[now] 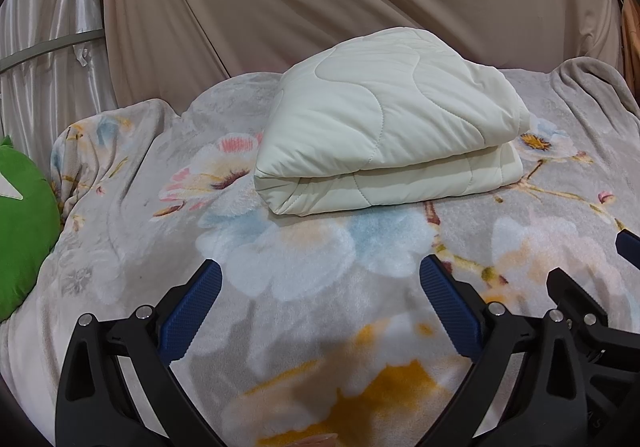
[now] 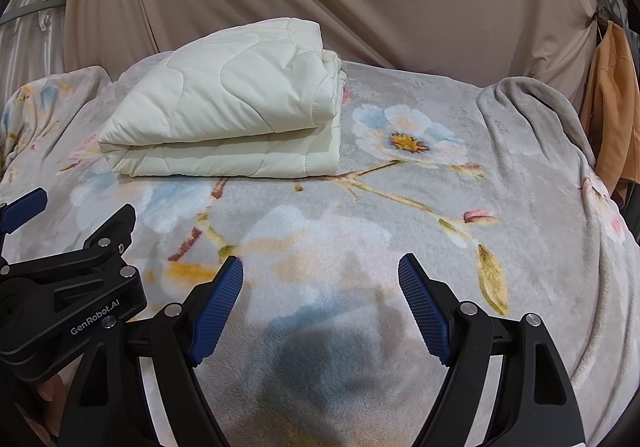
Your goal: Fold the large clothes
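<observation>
**Quilt lies folded, both grippers empty**

As the cream quilt (image 1: 384,119) already lies as a thick, neat bundle with several layers stacked, the folding looks finished or nearly so. In the left wrist view it sits at about twelve o'clock, well apart from the left gripper (image 1: 320,311); in the right wrist view the same quilt (image 2: 232,107) is at about eleven o'clock, also well away from the right gripper (image 2: 320,307). It rests on a floral blanket (image 1: 300,255) that covers the bed.

Both tools have their jaws spread wide, and only the blanket is seen between the blue pads. Neither one holds or touches the quilt. The two grippers are side by side, each one showing at the edge of the other's view.

I judge that little is left: perhaps one more fold in half, or some pressing to flatten the puffy upper layer. No other large cloth waits spread out on the bed. A green cushion (image 1: 20,223) lies at nine o'clock, and an orange garment (image 2: 612,103) hangs at three o'clock; whether they belong to the task, I cannot tell.
</observation>
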`<act>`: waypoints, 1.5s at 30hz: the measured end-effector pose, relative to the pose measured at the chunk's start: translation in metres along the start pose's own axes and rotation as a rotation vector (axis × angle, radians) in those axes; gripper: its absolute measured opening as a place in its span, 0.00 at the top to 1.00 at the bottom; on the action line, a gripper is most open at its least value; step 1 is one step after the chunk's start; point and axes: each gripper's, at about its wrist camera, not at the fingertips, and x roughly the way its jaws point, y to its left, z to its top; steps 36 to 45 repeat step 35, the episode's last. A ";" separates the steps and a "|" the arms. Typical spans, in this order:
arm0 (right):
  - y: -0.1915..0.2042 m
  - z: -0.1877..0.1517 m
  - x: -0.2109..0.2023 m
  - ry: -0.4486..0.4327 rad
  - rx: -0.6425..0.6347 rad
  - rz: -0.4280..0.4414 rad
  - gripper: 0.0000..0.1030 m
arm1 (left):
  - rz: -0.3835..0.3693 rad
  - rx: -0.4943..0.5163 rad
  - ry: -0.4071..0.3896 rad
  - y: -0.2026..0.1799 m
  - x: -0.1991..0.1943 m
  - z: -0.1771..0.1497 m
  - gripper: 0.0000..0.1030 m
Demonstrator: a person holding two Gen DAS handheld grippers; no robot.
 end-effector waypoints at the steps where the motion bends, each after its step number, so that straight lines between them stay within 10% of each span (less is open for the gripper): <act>1: 0.000 0.000 0.000 0.000 0.000 0.000 0.25 | 0.000 0.000 0.000 0.000 0.000 0.000 0.06; 45: -0.003 0.002 -0.001 -0.003 -0.009 -0.011 0.25 | -0.007 0.013 0.000 -0.001 0.000 0.001 0.11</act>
